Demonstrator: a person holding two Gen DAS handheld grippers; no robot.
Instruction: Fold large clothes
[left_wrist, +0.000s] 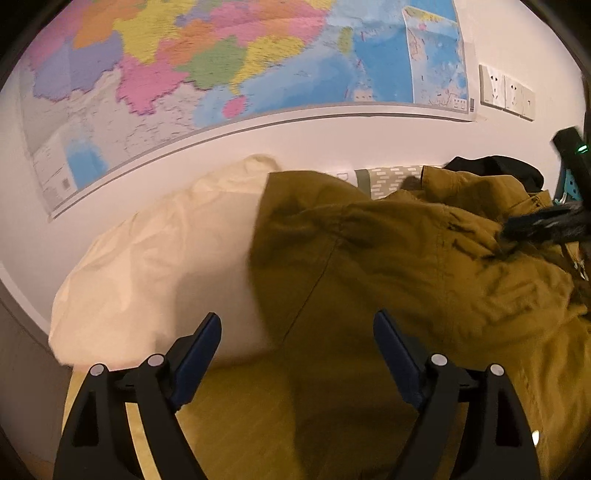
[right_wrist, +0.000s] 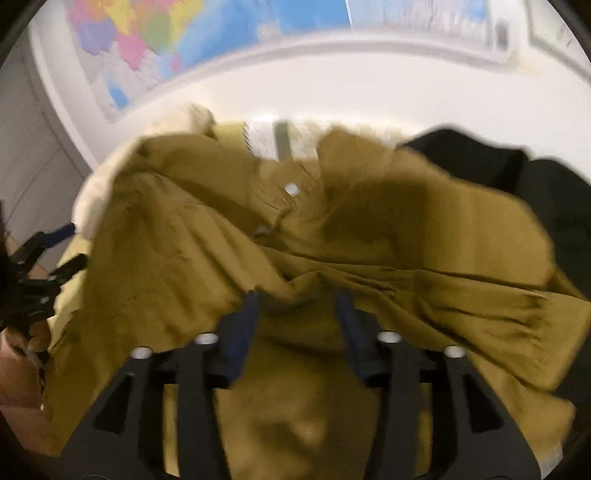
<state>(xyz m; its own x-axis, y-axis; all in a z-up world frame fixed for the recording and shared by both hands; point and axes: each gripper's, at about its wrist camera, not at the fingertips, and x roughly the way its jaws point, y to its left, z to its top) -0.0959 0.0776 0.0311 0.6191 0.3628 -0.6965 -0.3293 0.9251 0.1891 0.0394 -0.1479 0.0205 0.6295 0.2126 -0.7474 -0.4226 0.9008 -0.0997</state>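
A large mustard-yellow shirt (left_wrist: 406, 277) lies crumpled over a bed, with its collar and a white button (right_wrist: 291, 189) showing in the right wrist view. My left gripper (left_wrist: 297, 325) hovers over the shirt's left part, jaws wide apart with nothing between the pads; in the right wrist view it sits at the shirt's left edge (right_wrist: 70, 249). My right gripper (right_wrist: 298, 299) has its jaws apart, and a fold of the shirt (right_wrist: 332, 229) drapes at its fingertips without being pinched. In the left wrist view the right gripper (left_wrist: 546, 221) is a blur at the shirt's right side.
A white pillow (left_wrist: 159, 258) lies left of the shirt, against a white wall with a coloured map (left_wrist: 221, 66) and sockets (left_wrist: 506, 92). A black garment (right_wrist: 517, 177) lies behind on the right, patterned bedding (left_wrist: 391, 177) behind. A hand (right_wrist: 18, 369) holds the left gripper.
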